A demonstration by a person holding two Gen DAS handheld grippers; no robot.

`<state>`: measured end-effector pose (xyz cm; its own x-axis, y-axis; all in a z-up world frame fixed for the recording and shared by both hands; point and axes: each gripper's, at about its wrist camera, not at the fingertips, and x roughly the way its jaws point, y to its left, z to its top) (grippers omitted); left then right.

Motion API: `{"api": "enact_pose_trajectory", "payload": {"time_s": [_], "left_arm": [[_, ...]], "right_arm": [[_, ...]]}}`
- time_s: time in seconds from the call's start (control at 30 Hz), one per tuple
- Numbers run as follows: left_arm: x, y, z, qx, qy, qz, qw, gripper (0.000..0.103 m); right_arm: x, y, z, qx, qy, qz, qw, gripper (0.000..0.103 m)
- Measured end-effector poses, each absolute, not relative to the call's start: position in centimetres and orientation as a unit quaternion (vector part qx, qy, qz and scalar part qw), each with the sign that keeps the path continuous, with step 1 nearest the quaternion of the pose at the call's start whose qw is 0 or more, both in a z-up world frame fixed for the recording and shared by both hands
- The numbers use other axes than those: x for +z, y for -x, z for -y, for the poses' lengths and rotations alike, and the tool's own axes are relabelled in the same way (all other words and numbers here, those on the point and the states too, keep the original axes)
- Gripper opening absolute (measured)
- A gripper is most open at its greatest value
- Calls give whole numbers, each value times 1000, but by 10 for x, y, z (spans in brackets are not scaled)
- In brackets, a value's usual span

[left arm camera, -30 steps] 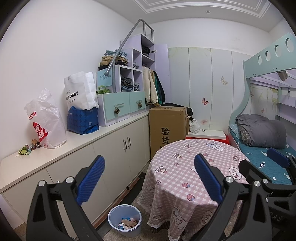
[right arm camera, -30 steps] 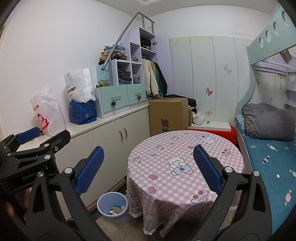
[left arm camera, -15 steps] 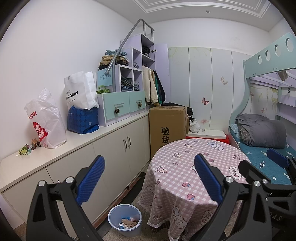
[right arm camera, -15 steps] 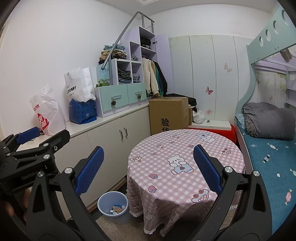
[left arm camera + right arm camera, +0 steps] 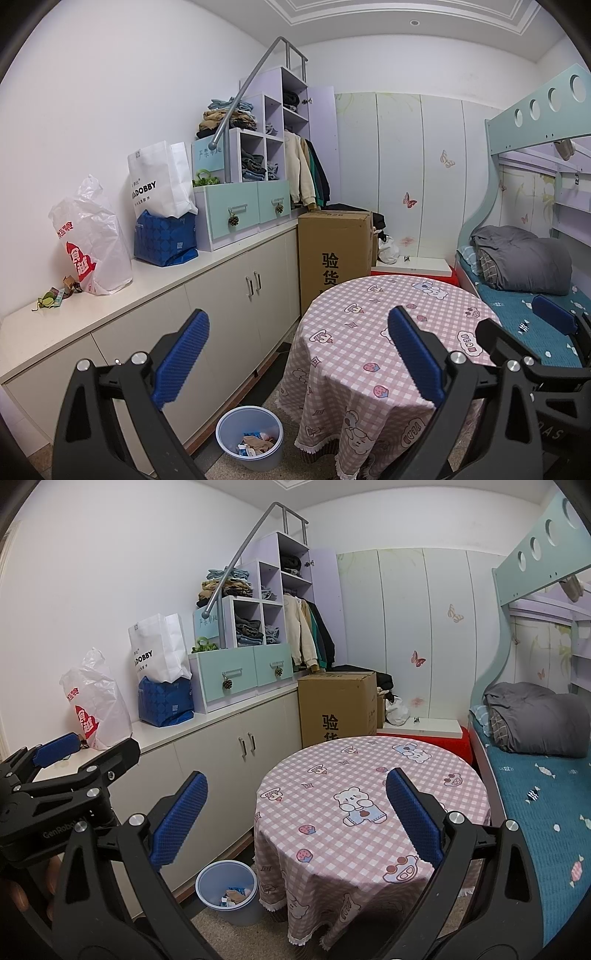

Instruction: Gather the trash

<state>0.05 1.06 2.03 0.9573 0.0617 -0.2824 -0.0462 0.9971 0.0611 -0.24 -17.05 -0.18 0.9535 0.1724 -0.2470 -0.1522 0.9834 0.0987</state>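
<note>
Small bedroom, round table (image 5: 388,332), bin (image 5: 249,437) of trash (image 5: 255,443) beside it, left gripper (image 5: 295,354) and right gripper (image 5: 295,812) both gaping wide, empty

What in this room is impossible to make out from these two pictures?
- Bin contents: too small in both views; just wrappers and scraps.
- Small litter on the counter's left end: too small in the left view; the left claw covers it in the right view.
- Floor under the round table: hidden by its tablecloth.
- Inside the white plastic bag: opaque.
</note>
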Motion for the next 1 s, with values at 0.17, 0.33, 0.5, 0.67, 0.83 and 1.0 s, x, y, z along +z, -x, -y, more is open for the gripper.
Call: {"api": "enact_pose_trajectory", "payload": {"time_s": [0.17, 0.33, 0.5, 0.67, 0.83, 1.0], "left_arm": [[20, -1, -11, 27, -27, -143, 989, 95], [20, -1, -11, 28, -28, -144, 989, 95], [20, -1, -11, 29, -28, -143, 989, 95], [19, 0, -14, 29, -29, -143, 989, 95], [19, 0, -15, 29, -29, -143, 989, 95], [19, 0, -18, 29, -30, -144, 989, 95]], "right_arm": [[-2, 3, 170, 83, -40, -129, 987, 95], [-3, 3, 169, 83, -39, -130, 987, 95], [-3, 3, 168, 83, -39, -130, 987, 95], [-3, 3, 167, 83, -39, -130, 987, 95], [-3, 3, 167, 83, -40, -131, 987, 95], [-2, 3, 167, 83, -39, -131, 987, 95]]}}
